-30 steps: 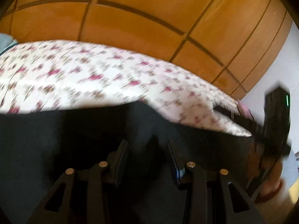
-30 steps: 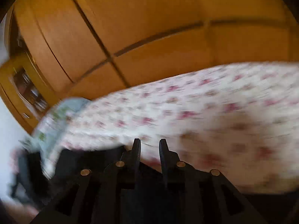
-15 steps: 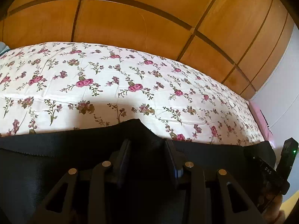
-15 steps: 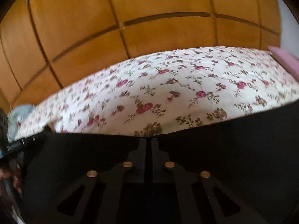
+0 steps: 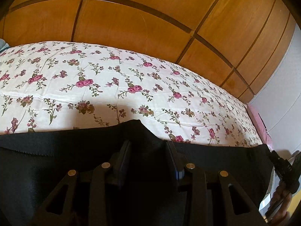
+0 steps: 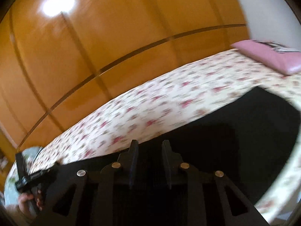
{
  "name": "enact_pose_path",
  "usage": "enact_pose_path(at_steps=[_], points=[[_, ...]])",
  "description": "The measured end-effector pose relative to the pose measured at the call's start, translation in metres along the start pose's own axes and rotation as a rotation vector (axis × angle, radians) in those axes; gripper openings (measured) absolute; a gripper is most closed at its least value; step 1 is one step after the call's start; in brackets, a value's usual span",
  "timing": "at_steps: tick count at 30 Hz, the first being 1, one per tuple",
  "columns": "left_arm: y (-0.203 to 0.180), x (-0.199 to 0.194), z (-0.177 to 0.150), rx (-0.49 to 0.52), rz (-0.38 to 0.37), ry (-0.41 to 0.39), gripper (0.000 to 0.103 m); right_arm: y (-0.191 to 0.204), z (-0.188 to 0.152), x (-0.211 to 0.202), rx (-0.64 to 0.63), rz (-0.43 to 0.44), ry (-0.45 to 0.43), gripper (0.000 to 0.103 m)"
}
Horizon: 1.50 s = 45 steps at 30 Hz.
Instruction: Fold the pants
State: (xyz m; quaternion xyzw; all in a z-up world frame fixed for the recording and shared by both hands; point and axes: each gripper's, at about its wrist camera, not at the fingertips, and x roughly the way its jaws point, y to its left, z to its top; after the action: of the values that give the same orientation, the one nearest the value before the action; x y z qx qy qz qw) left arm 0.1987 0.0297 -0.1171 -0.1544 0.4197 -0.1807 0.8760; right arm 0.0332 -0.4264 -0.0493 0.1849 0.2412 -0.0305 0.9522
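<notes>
Gripping pants (image 5: 47, 162) edge, left tool (image 5: 147, 150); floral bedsheet (image 5: 112, 86) beyond.

The black pants (image 5: 56, 160) lay spread flat across the lower part of the frame on the bed (image 5: 131, 86), their upper edge running straight with one small peak raised at centre.

Left gripper (image 5: 147, 150): jaws part-open, bunched edge of black pants (image 5: 56, 150) gripped between pads. Pants spread across floral bedsheet (image 5: 112, 86). Wooden panel wall (image 5: 131, 22) behind. Right gripper (image 5: 284, 171) at far right, hand-held, near pants corner.
</notes>
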Motion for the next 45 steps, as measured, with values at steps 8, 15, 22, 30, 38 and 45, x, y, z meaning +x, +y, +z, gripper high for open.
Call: enact_pose_path(at_steps=[8, 15, 22, 30, 38, 45], points=[[-0.005, -0.026, -0.010, 0.035, 0.029, 0.001, 0.041, -0.144, 0.001, -0.070, 0.400, -0.232, -0.104, 0.052], [0.007, -0.037, -0.031, 0.050, 0.061, -0.007, 0.041, -0.196, -0.016, -0.064, 0.586, -0.147, -0.119, 0.052], [0.005, -0.034, -0.033, 0.068, 0.070, -0.012, 0.044, -0.201, -0.014, -0.052, 0.621, -0.105, -0.142, 0.052], [0.015, -0.036, -0.034, 0.009, 0.013, -0.023, 0.044, -0.210, -0.018, -0.048, 0.670, 0.027, -0.167, 0.036], [0.016, -0.036, -0.034, -0.002, 0.003, -0.026, 0.044, -0.211, -0.021, -0.041, 0.746, 0.062, -0.173, 0.021], [0.018, -0.037, -0.034, -0.023, -0.018, -0.033, 0.044, -0.171, 0.016, -0.061, 0.611, 0.024, -0.200, 0.020]])
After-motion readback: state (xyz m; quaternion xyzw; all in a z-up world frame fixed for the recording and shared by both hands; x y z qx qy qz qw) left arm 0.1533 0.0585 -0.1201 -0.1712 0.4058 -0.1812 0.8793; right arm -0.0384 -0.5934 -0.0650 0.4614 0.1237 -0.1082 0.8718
